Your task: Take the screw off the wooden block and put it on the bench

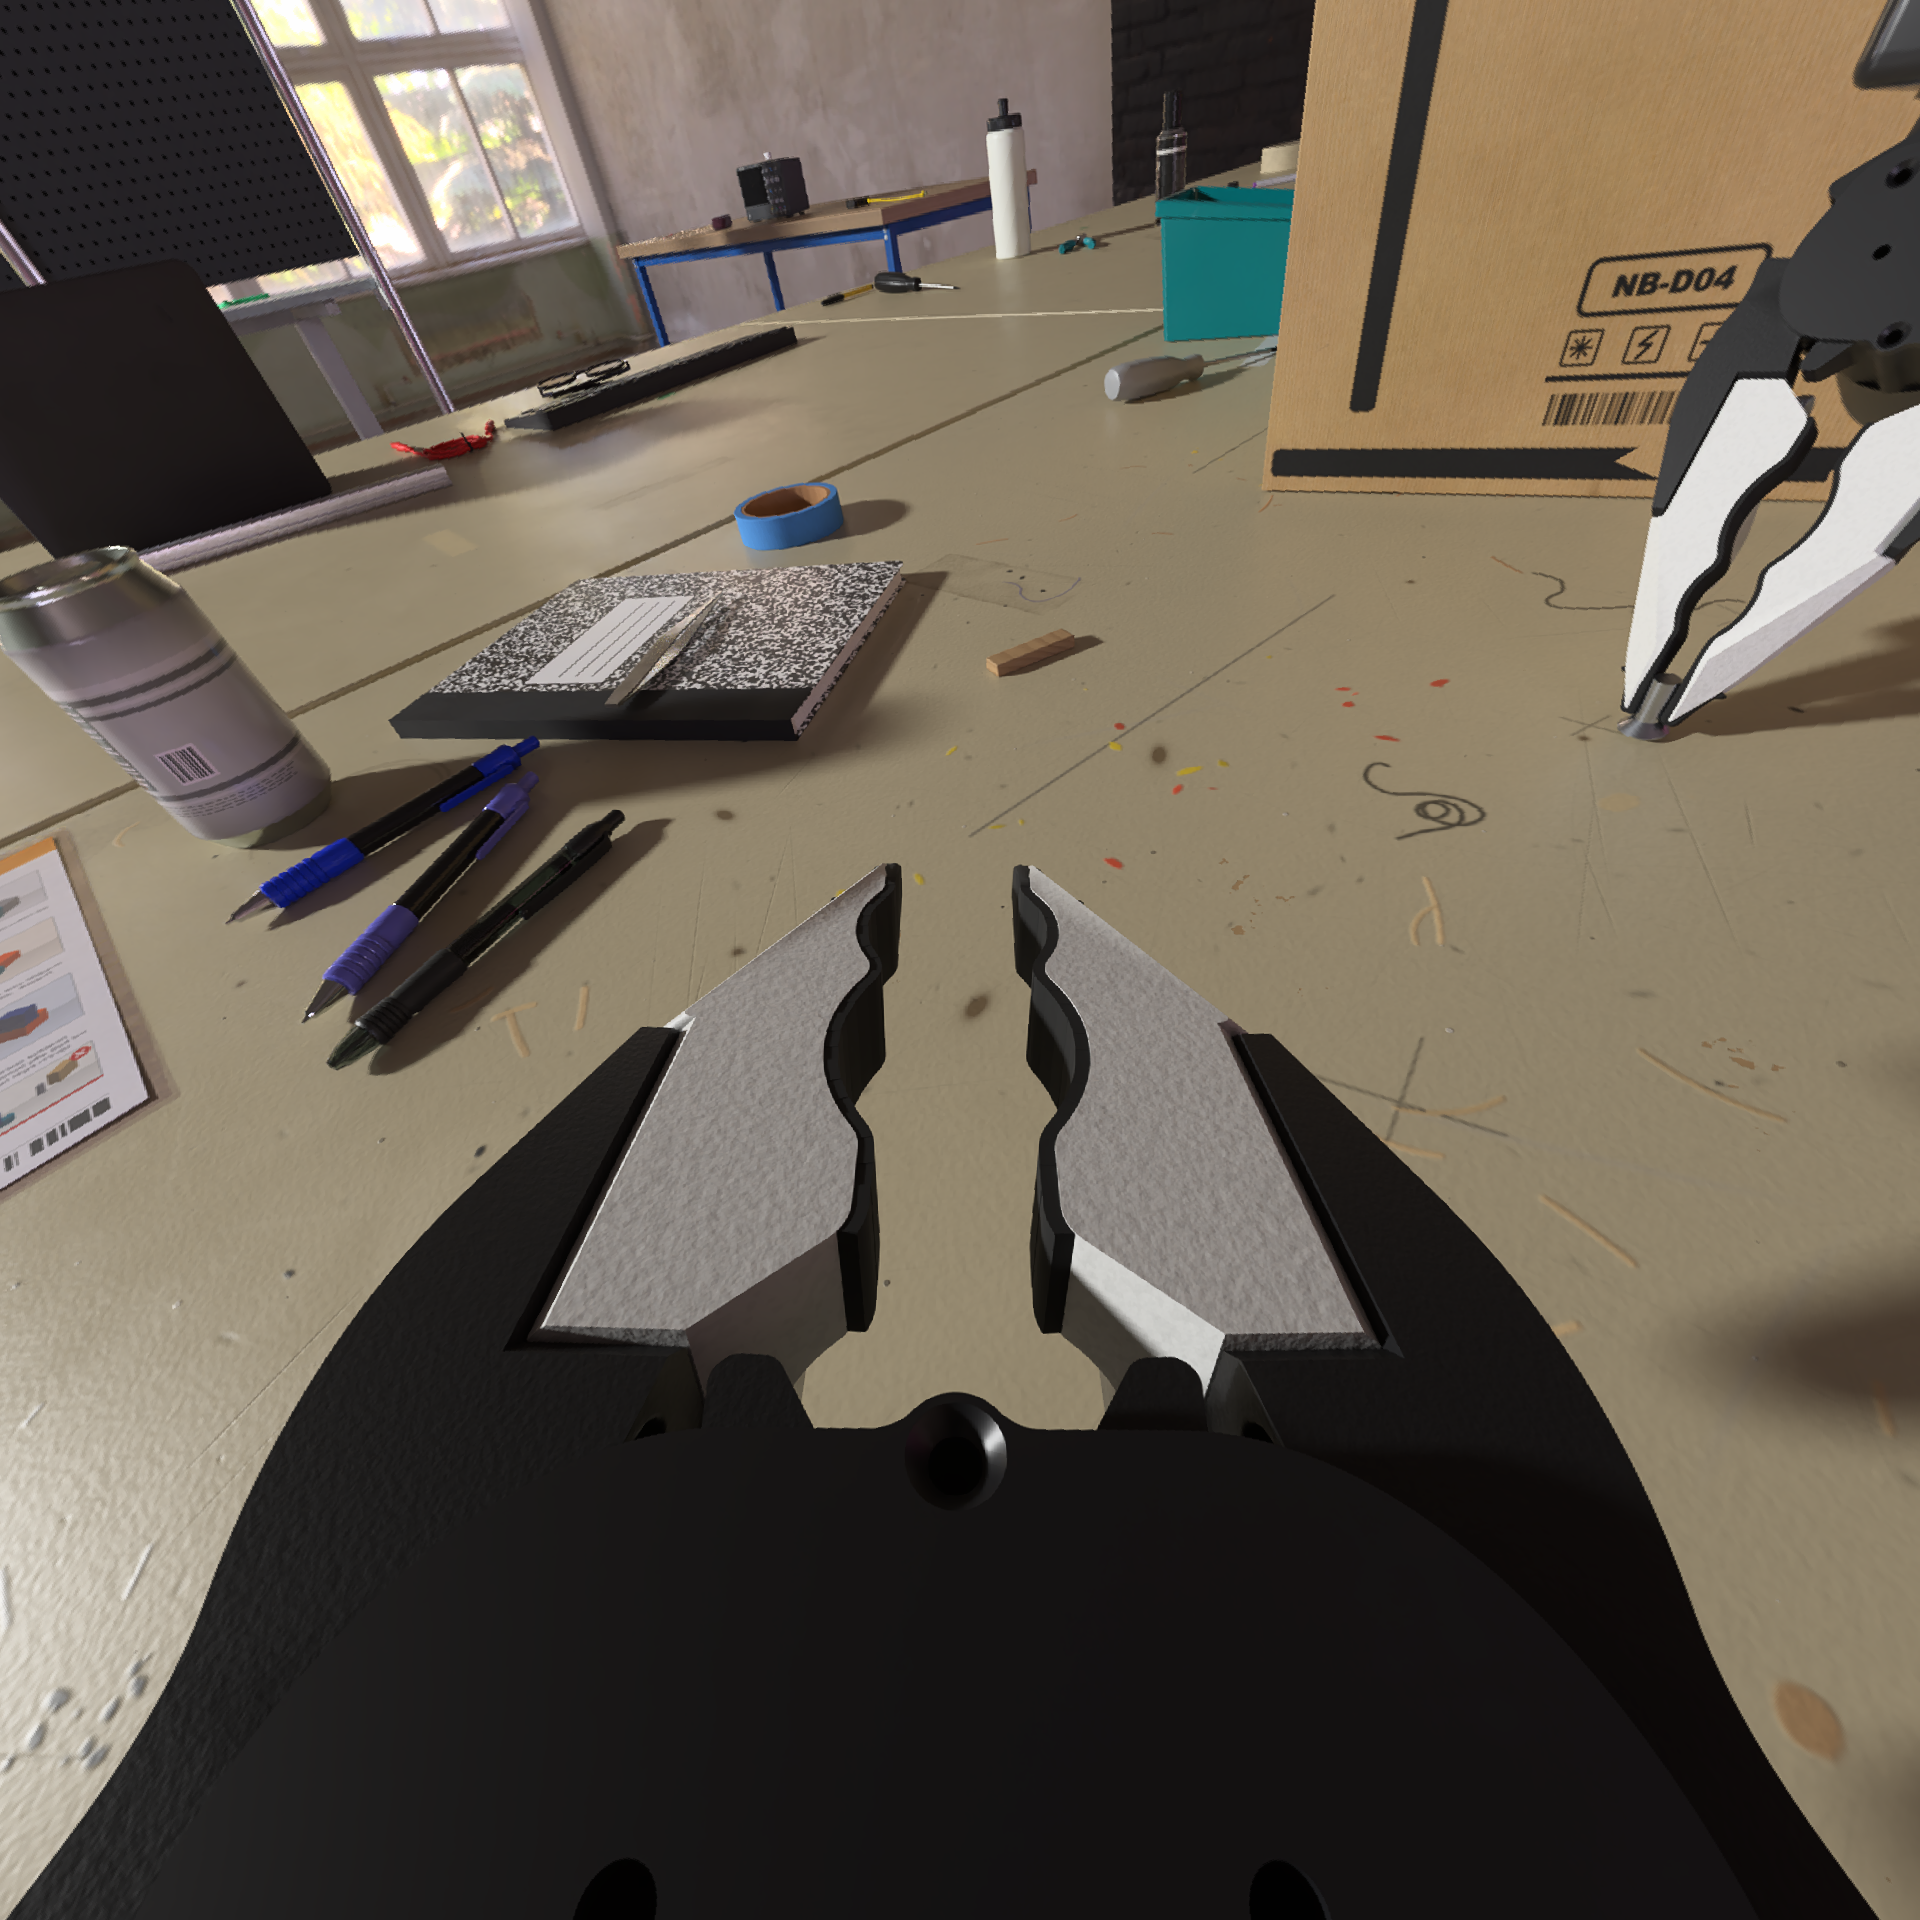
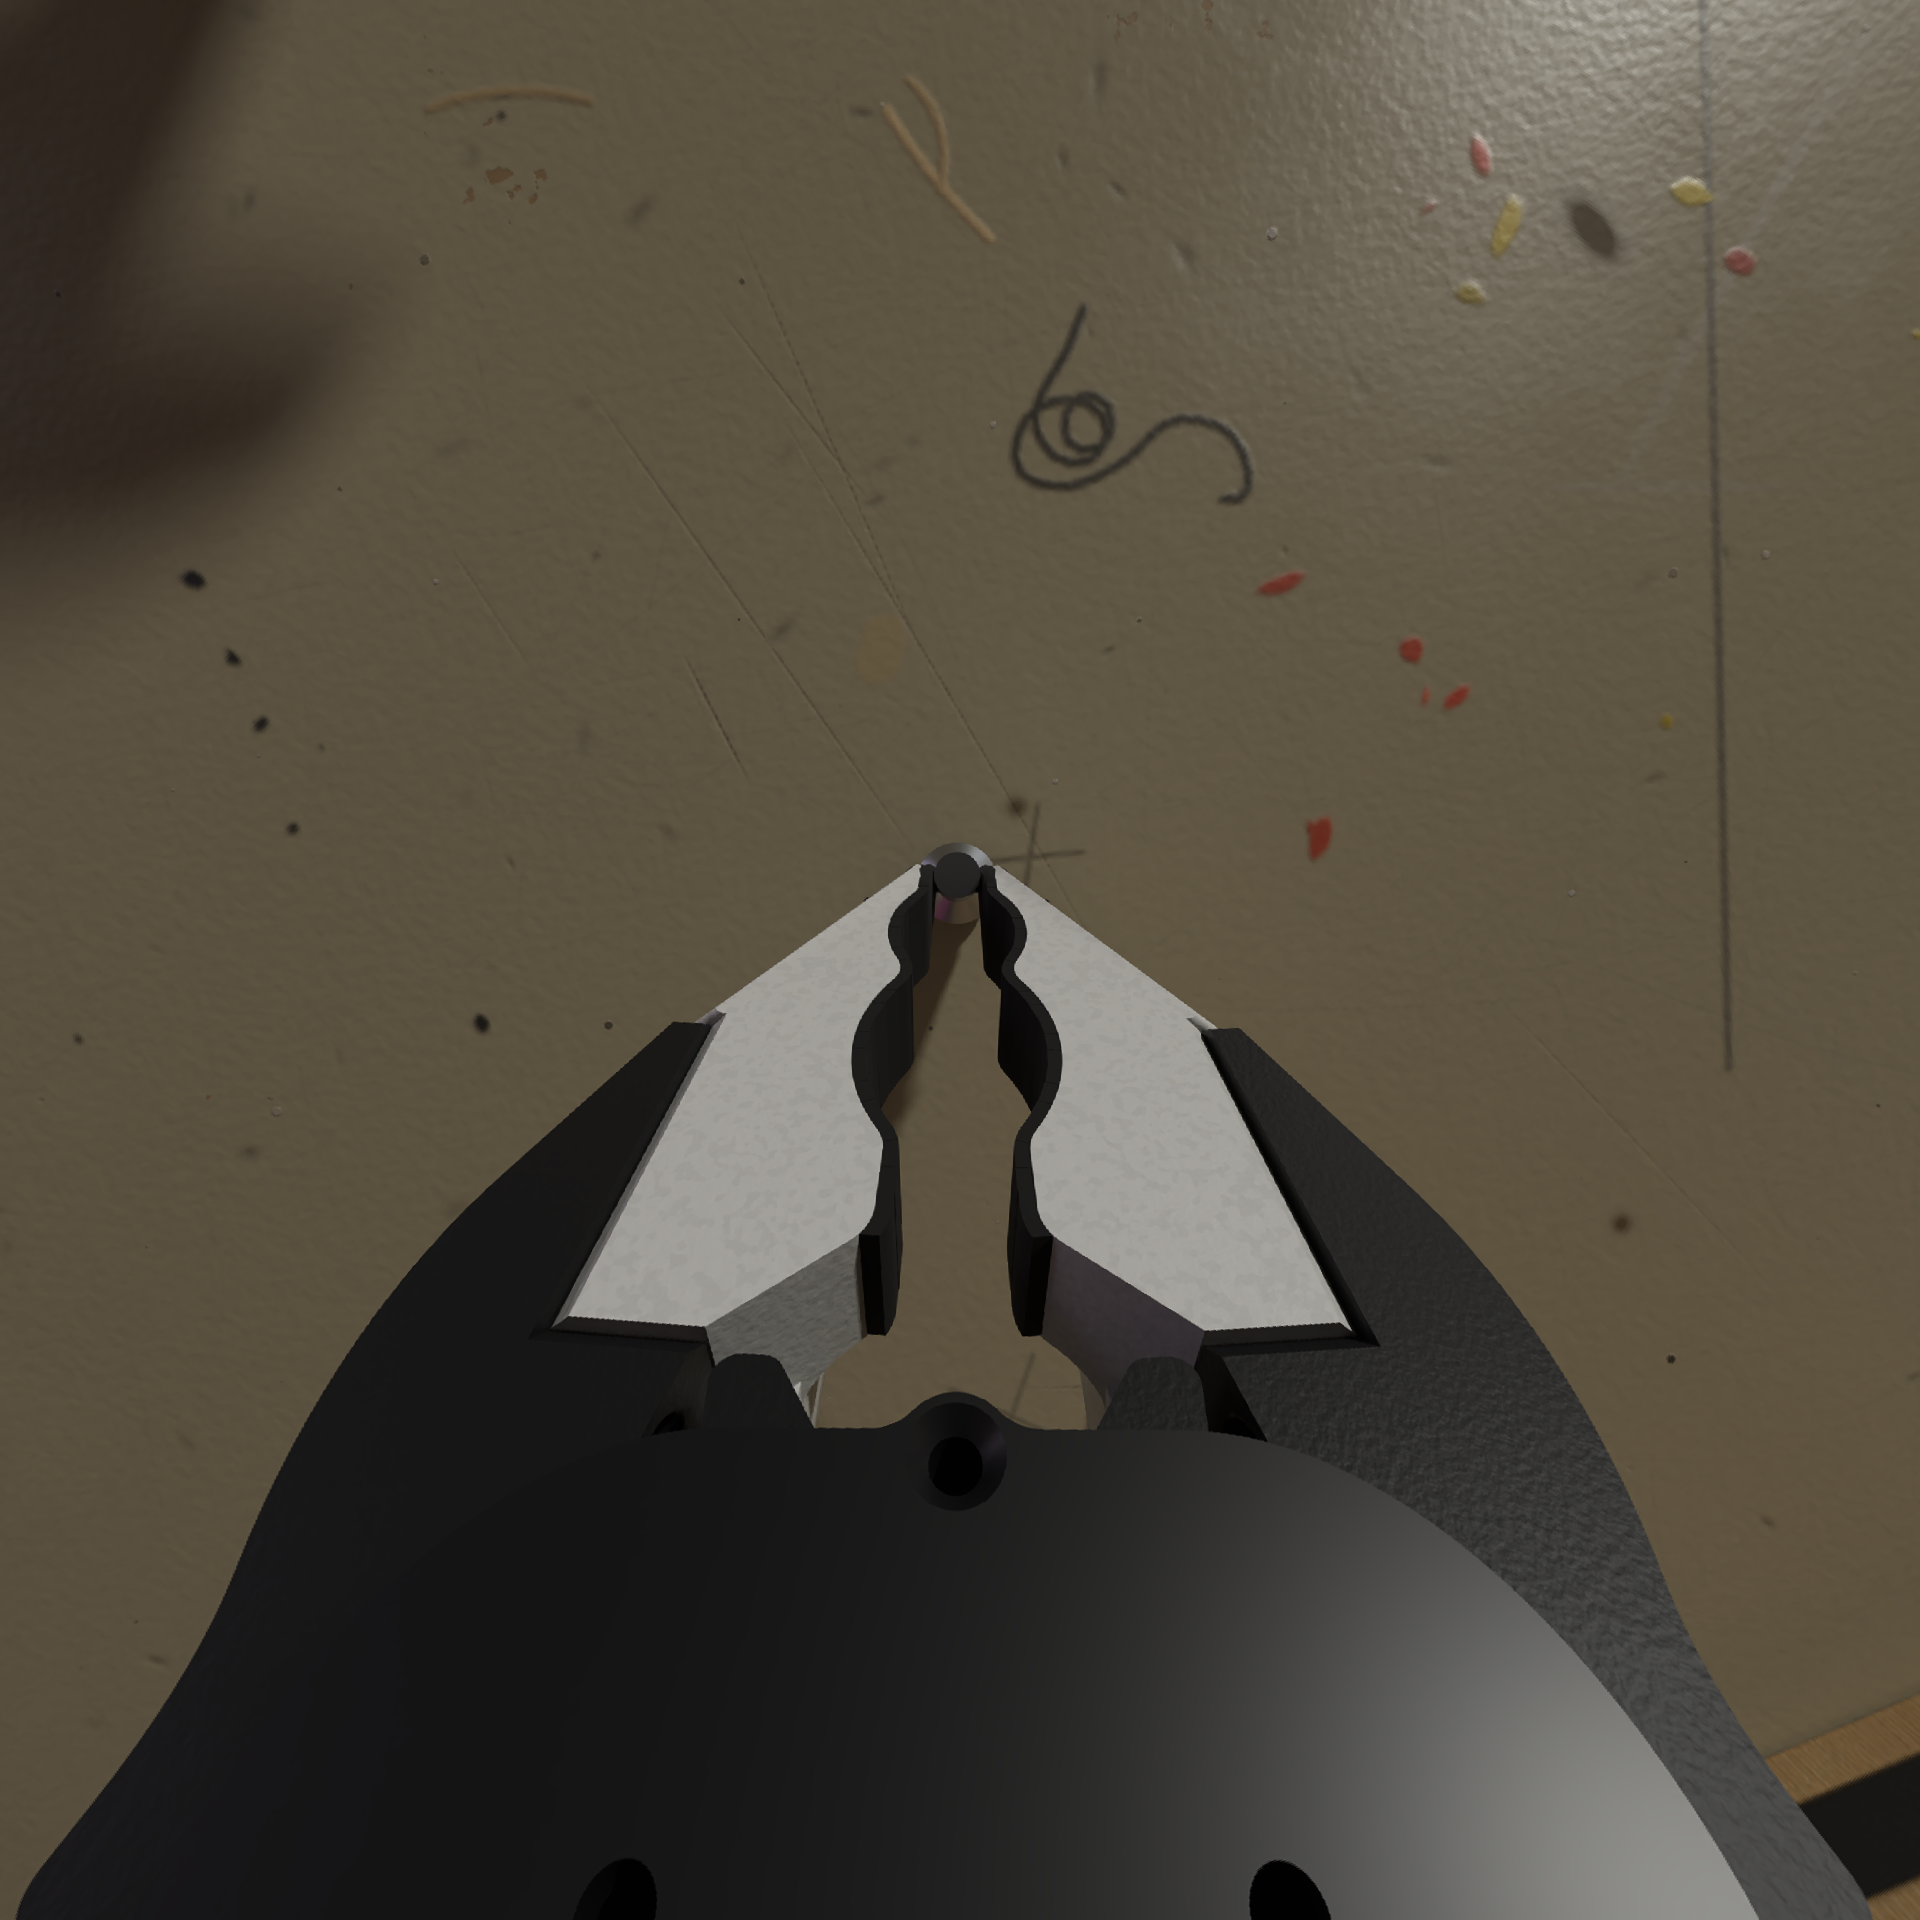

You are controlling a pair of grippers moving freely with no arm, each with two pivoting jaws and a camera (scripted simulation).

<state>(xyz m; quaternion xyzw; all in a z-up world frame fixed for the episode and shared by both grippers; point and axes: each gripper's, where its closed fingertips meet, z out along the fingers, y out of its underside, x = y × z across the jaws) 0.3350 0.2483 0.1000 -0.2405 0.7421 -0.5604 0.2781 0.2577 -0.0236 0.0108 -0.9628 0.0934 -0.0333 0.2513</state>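
Observation:
A small wooden block (image 1: 1030, 652) lies on the tan bench (image 1: 1247, 987) beyond my left gripper, with nothing on it. My left gripper (image 1: 956, 878) is open and empty, low over the bench. My right gripper (image 1: 1654, 717) points down at the far right of the left wrist view, its tips shut on the small grey screw (image 1: 1652, 704), which stands head down at the bench surface. In the right wrist view the right gripper (image 2: 956, 881) pinches the screw (image 2: 956, 878) between its fingertips, just over the bench (image 2: 520, 520).
A speckled notebook (image 1: 686, 649), blue tape roll (image 1: 790, 514), three pens (image 1: 436, 894) and a grey can (image 1: 156, 696) lie to the left. A large cardboard box (image 1: 1538, 239), teal bin (image 1: 1224, 265) and screwdriver (image 1: 1158, 374) stand behind the right gripper.

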